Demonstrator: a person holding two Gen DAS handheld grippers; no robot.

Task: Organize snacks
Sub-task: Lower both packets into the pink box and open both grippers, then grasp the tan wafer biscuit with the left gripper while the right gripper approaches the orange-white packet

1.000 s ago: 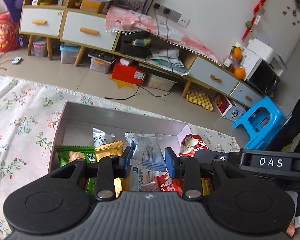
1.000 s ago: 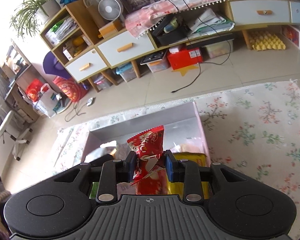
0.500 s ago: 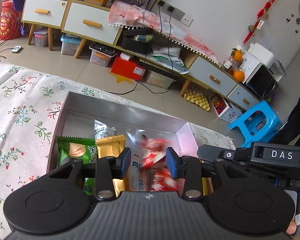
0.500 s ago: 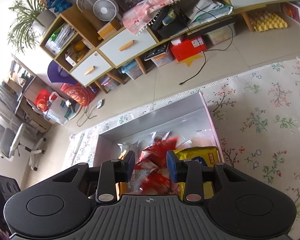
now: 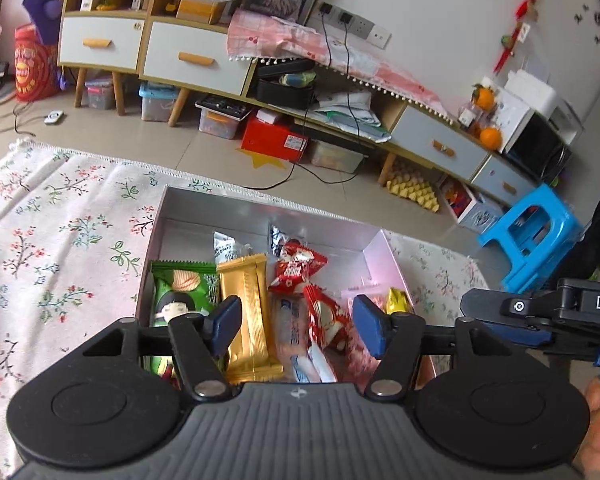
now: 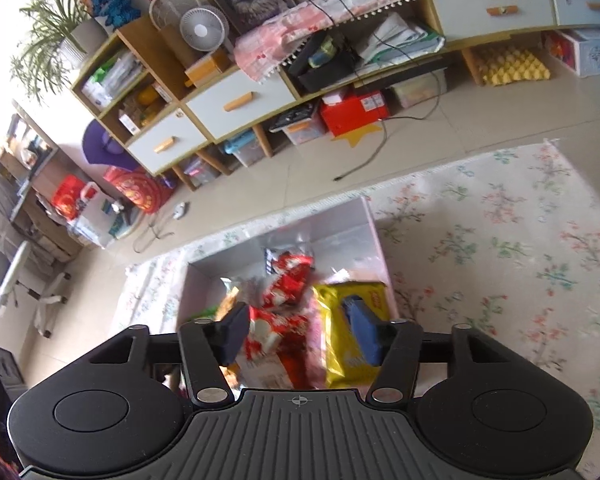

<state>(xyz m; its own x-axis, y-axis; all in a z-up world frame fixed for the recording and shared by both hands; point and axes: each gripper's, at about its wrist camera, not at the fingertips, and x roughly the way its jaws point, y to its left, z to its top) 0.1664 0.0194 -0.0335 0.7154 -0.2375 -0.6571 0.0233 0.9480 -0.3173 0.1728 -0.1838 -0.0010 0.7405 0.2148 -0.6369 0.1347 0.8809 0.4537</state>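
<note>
A shallow grey box (image 5: 260, 208) (image 6: 340, 232) lies on the flowered cloth and holds several snack packets. Among them are a green chips bag (image 5: 180, 292), a gold wafer bar (image 5: 246, 308), red packets (image 5: 298, 266) (image 6: 286, 280), a blue-white packet (image 5: 292, 328) and a yellow bag (image 6: 348, 336). My left gripper (image 5: 296, 322) hangs above the box, its jaws opening with nothing pressed between the pads. My right gripper (image 6: 298, 330) also hangs over the box, jaws opening, and the packets lie loose below it. The right gripper's body (image 5: 548, 312) shows at the right of the left wrist view.
The flowered cloth (image 5: 60, 220) (image 6: 500, 240) spreads to both sides of the box. Beyond the cloth's far edge is a tiled floor with a low wooden cabinet (image 5: 180, 60), a red box (image 5: 274, 140), cables and a blue plastic stool (image 5: 536, 232).
Both grippers let go of their packets: the blue-white one left the left jaws, the red one left the right jaws, and both now lie in the box. Both grippers rose slightly.
</note>
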